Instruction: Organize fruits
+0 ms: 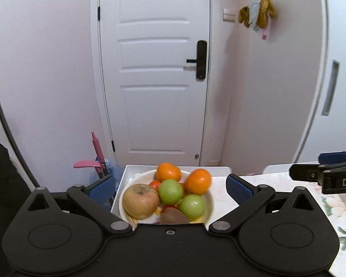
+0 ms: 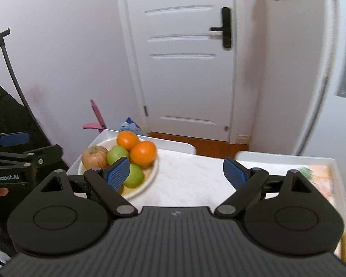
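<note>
Jaws of both the left gripper (image 1: 170, 188) and the right gripper (image 2: 176, 173) stand wide apart and empty; the left unit, seen side-on in the right wrist view, bears the lettering "GenRobot.AI", while the left wrist view shows only "DA" on the right unit. The cream plate (image 1: 208, 202) sits in a white tray (image 1: 126, 173) at the table's far left, heaped with two oranges (image 1: 168, 172), two green apples (image 1: 171, 191) and a russet-brown apple (image 1: 140, 200). Only the left wrist view reveals the brown kiwi (image 1: 174, 215) and small red fruits (image 1: 155, 184); only the right wrist view shows a second white tray (image 2: 283, 158) at right.
</note>
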`<state>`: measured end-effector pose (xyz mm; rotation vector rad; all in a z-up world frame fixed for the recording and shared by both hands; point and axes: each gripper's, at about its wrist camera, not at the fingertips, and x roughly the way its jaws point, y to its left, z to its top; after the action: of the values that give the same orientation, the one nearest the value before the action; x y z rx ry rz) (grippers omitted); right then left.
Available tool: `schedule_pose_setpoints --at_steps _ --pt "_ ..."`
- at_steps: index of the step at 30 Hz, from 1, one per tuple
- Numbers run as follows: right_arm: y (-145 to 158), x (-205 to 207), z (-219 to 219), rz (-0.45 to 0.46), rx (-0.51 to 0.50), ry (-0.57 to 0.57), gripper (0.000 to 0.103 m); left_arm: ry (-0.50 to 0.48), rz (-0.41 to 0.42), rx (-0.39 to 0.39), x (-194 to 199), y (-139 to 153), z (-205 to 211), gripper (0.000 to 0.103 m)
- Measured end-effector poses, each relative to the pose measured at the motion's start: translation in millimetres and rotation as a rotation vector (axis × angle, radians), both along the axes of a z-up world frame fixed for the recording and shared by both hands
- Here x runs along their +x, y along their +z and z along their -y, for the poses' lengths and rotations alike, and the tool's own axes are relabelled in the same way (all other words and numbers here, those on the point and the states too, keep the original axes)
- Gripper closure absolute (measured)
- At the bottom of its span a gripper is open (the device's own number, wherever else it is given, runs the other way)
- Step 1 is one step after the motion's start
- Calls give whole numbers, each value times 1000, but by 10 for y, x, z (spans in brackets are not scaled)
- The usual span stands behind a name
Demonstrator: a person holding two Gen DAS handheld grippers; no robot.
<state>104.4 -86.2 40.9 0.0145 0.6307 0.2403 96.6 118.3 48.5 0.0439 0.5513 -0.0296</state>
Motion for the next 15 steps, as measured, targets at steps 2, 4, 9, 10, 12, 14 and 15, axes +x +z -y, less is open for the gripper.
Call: schedule_pose_setpoints --at_steps 2,4,9,10,12,14,15 --pt "60 -182 110 -3 -16 -30 0 -1 5 -2 -168 59 87 0" --pt "106 -355 202 -2 -26 -49 0 -3 11 1 -316 101 168 0" --pt "153 -694 395 -21 -52 -123 0 -18 17 14 -623 143 366 0" --pt "149 -739 428 -28 -53 -138 0 -22 18 9 -671 143 395 0" --pt "134 -869 489 -24 -48 -163 0 -28 15 7 -770 131 460 0" --pt "104 -962 535 -26 -53 -181 0 -35 13 11 -845 116 520 0" --pt "88 -992 549 -30 -53 -189 0 -39 15 13 -882 110 548 0"
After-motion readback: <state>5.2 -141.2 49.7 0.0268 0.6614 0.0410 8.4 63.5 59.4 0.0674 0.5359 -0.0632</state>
